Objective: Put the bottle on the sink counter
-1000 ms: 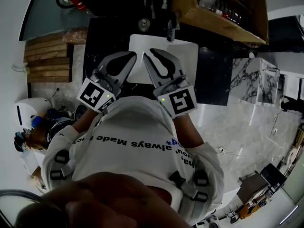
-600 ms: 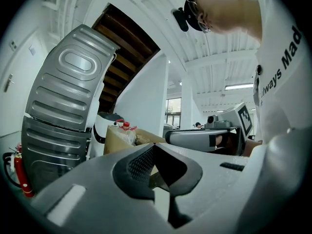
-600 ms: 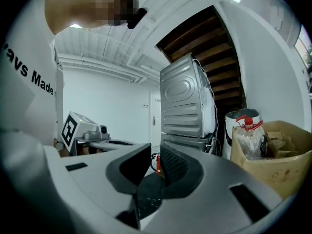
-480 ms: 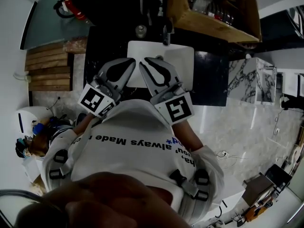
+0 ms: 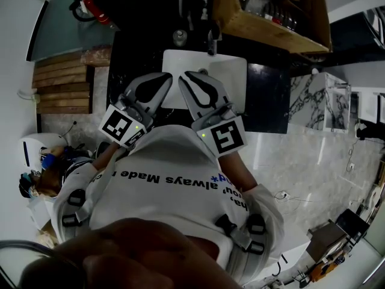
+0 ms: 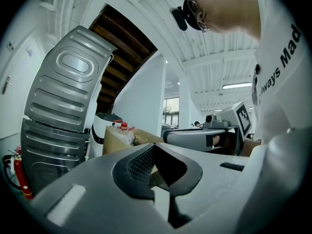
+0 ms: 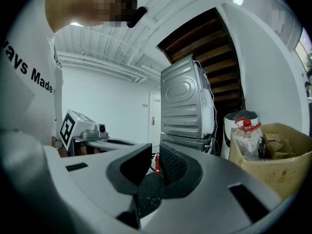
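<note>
— Grey plastic jaws first: are they holding anything?

— No. The left gripper (image 5: 163,79) has its jaws pressed together on nothing, and the right gripper (image 5: 191,77) is closed and empty too. Both are raised just in front of the white shirt (image 5: 162,179), with their tips toward the sink (image 5: 231,71).

— What can be read that close?

— Across the shirt, "always Made", plus broken letters I cannot make out. Each gripper's cube carries a black-and-white square marker.

— And the bottle?

— Not in hand. A clear bottle (image 7: 247,141) with a red cap stands in the cardboard box (image 7: 273,172), cap up. The box lies beyond the sink and the black counter (image 5: 267,95), off to the right. I cannot read any label on it.

— So which hand goes?

— The right, I'd judge. The box lies ahead and to the right of its jaws, well apart from them, while the left would have to cross over. The jaws must open first, then close across the body, since the bottle's long axis runs up and down.
</note>
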